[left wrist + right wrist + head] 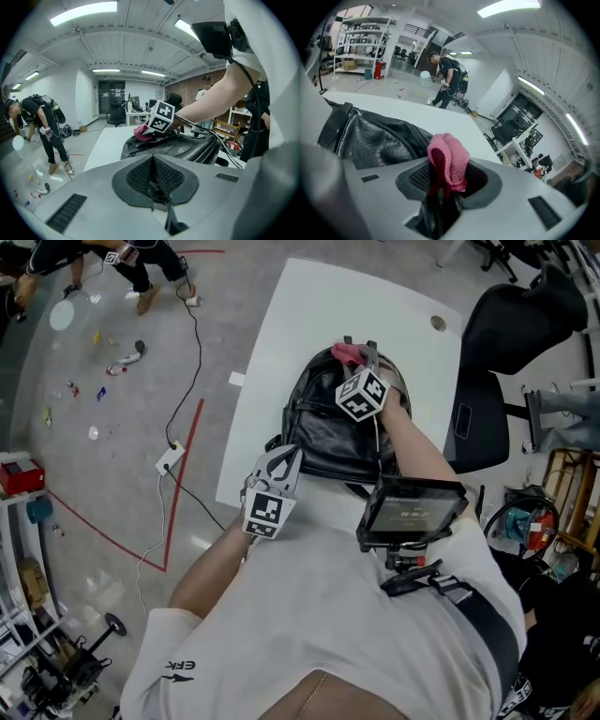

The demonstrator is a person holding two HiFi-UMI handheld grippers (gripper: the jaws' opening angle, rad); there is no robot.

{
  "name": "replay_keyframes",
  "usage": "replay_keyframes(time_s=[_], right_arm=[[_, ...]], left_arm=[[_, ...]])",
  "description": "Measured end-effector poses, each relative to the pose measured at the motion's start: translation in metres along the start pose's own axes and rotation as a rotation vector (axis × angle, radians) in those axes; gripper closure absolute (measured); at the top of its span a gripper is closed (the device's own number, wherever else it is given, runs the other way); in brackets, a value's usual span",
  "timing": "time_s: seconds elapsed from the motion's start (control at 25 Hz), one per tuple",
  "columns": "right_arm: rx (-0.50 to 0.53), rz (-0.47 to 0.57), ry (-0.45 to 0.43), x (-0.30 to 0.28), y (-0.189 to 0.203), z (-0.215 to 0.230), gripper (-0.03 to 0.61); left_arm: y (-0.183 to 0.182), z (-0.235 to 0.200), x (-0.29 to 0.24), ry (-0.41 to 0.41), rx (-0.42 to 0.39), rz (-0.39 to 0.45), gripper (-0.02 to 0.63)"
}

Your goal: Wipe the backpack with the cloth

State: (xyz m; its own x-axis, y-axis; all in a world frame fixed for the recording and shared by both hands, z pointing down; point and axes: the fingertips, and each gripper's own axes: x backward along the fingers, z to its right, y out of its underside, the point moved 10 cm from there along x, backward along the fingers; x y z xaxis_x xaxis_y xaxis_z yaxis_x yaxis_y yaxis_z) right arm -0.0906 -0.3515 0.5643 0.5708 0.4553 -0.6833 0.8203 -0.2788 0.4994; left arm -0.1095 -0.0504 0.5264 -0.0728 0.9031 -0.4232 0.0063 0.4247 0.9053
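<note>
A black leather backpack (323,432) lies on the white table (309,315). My right gripper (361,359) is at its far top end, shut on a bunched pink cloth (347,353) that rests against the leather. In the right gripper view the cloth (450,157) bulges out of the right gripper (445,176), with the backpack (370,138) just to the left. My left gripper (284,454) is at the bag's near left edge. In the left gripper view the left gripper (153,161) has its pads pressed together, and the backpack (183,149) and cloth (142,132) lie beyond.
A black office chair (506,343) stands off the table's right side. On the floor to the left are a red tape line (183,474), a cable with a socket block (169,460) and scattered small items. A person (131,263) bends over at the far left. A screen (411,512) hangs at my chest.
</note>
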Motion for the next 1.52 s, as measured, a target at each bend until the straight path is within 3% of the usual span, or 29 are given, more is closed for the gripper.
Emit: replay_keyframes(time_s=[0.36,0.76,1.12,1.52], right_arm=[[-0.1,-0.057,0.037,0.029,0.031,0.018,0.431],[-0.285,-0.1,0.129,0.088,0.079,0.029,0.431],[-0.465,-0.131,0.152,0.137,0.12,0.014,0.431],[-0.551,-0.153,0.153,0.186,0.142,-0.031,0.431]], left_arm=[[0.003,-0.004,0.0,0.029,0.012,0.008,0.611],[0.005,-0.007,0.001,0.071,-0.019,0.02,0.611],[0.007,-0.009,-0.001,0.1,-0.048,0.027,0.611],[0.011,-0.014,-0.002,0.119,-0.056,0.035,0.611]])
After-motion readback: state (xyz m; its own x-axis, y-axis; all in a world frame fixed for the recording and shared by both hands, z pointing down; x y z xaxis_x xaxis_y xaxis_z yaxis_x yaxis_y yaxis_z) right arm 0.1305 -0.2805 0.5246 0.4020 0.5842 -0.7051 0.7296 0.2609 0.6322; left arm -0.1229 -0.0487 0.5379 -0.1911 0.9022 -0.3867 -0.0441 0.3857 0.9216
